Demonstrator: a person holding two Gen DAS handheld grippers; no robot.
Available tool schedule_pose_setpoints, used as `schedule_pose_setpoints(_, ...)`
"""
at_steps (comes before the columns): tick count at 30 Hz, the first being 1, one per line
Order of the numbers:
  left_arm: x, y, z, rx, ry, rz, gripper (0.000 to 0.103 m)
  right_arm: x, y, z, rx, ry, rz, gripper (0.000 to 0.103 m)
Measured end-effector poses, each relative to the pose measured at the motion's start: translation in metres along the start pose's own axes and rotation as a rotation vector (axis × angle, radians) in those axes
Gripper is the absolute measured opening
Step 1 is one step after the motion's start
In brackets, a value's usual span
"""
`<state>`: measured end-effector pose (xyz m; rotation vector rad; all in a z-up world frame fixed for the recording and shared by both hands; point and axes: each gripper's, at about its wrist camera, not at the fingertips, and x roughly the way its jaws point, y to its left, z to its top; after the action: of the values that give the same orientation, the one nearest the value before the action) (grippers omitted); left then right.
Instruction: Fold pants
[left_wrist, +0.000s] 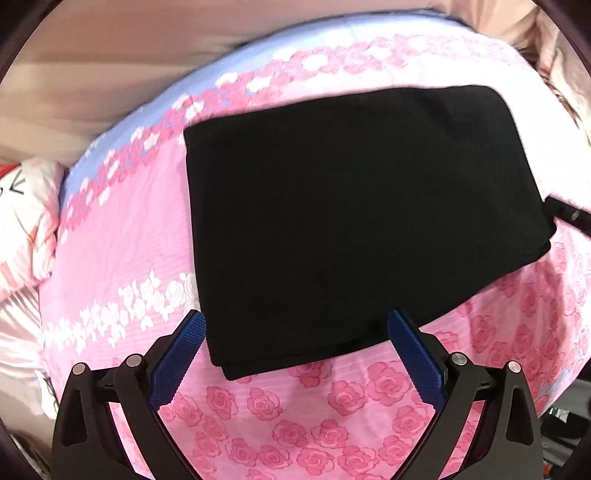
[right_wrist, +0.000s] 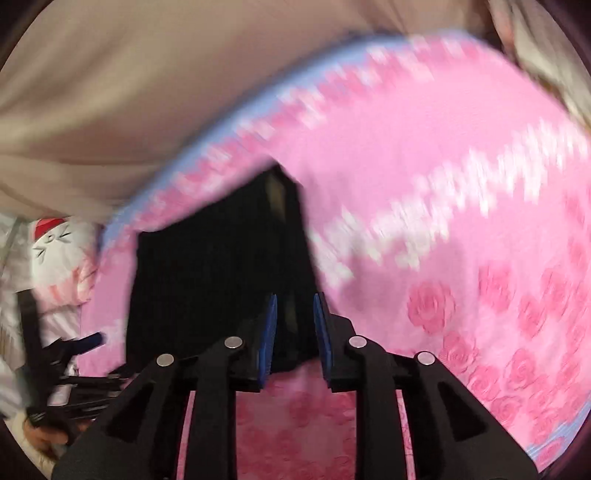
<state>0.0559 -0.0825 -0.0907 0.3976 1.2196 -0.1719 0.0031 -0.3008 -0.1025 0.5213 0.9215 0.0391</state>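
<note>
On the pink bedsheet (left_wrist: 110, 236), folded black pants (left_wrist: 351, 221) lie before the released left gripper (left_wrist: 295, 354); right gripper (right_wrist: 293, 332) slightly parted.

The pants (left_wrist: 354, 221) were black cloth, matt and smooth, with no shine. The bed sheet (left_wrist: 122, 236) under them was soft pink cloth with printed roses. The left tongs (left_wrist: 295, 332) had matt black plastic arms, bumpy blue pads (left_wrist: 177, 362) and shiny round metal pins. The right tongs (right_wrist: 294, 317) looked the same: black plastic, blue pads (right_wrist: 267, 343), bright metal pins.
</note>
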Motion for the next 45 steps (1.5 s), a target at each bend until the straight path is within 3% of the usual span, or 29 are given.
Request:
schedule_pose_setpoints(2, -0.005, -0.004, -0.007, 0.003, -0.007, 0.001, 0.098, 0.004, 0.014, -0.002, -0.101, 0.026, 0.026, 0.02)
schedule_pose_setpoints(4, -0.006, -0.01, -0.008, -0.005, 0.002, -0.006, 0.098, 0.032, 0.008, -0.012, -0.149, 0.115, -0.037, 0.025)
schedule_pose_setpoints(5, -0.008, -0.01, -0.007, -0.01, 0.004, -0.009, 0.098, 0.05, -0.005, -0.017, -0.124, 0.15, -0.055, 0.038)
schedule_pose_setpoints(6, -0.009, -0.01, -0.006, -0.015, 0.0, -0.009, 0.098, 0.05, -0.015, -0.017, -0.074, 0.117, -0.058, 0.059)
schedule_pose_setpoints(8, -0.014, -0.009, -0.006, -0.017, -0.017, -0.006, 0.098, 0.045, -0.025, -0.01, 0.018, 0.116, -0.053, 0.058)
schedule_pose_setpoints(14, -0.034, 0.001, -0.016, -0.056, -0.057, 0.0, 0.098, 0.007, 0.004, 0.005, -0.107, 0.041, -0.132, 0.057)
schedule_pose_setpoints(17, -0.028, 0.009, -0.015, -0.077, -0.068, -0.001, 0.098, -0.005, 0.018, 0.01, -0.119, 0.017, -0.146, 0.065)
schedule_pose_setpoints(19, -0.032, 0.019, -0.016, -0.092, -0.078, -0.006, 0.098, -0.016, 0.023, 0.012, -0.125, 0.01, -0.154, 0.084)
schedule_pose_setpoints(22, -0.028, 0.046, -0.015, -0.108, -0.087, -0.008, 0.098, -0.023, 0.042, 0.013, -0.163, -0.022, -0.164, 0.092)
schedule_pose_setpoints(31, -0.025, 0.063, -0.014, -0.131, -0.09, -0.036, 0.098, -0.018, 0.07, 0.002, -0.221, 0.026, -0.158, 0.093)
schedule_pose_setpoints(36, -0.018, 0.065, -0.019, -0.132, -0.067, -0.048, 0.098, -0.016, 0.061, -0.003, -0.218, 0.033, -0.224, 0.093)
schedule_pose_setpoints(39, -0.009, 0.07, -0.025, -0.145, -0.043, -0.048, 0.098, -0.018, 0.045, -0.001, -0.168, 0.041, -0.216, 0.091)
schedule_pose_setpoints(42, 0.003, 0.077, -0.034, -0.156, -0.008, -0.04, 0.098, -0.011, 0.034, 0.004, -0.141, 0.09, -0.196, 0.059)
schedule_pose_setpoints(45, 0.015, 0.083, -0.042, -0.166, 0.031, -0.028, 0.098, 0.008, 0.034, 0.004, -0.149, 0.141, -0.224, 0.056)
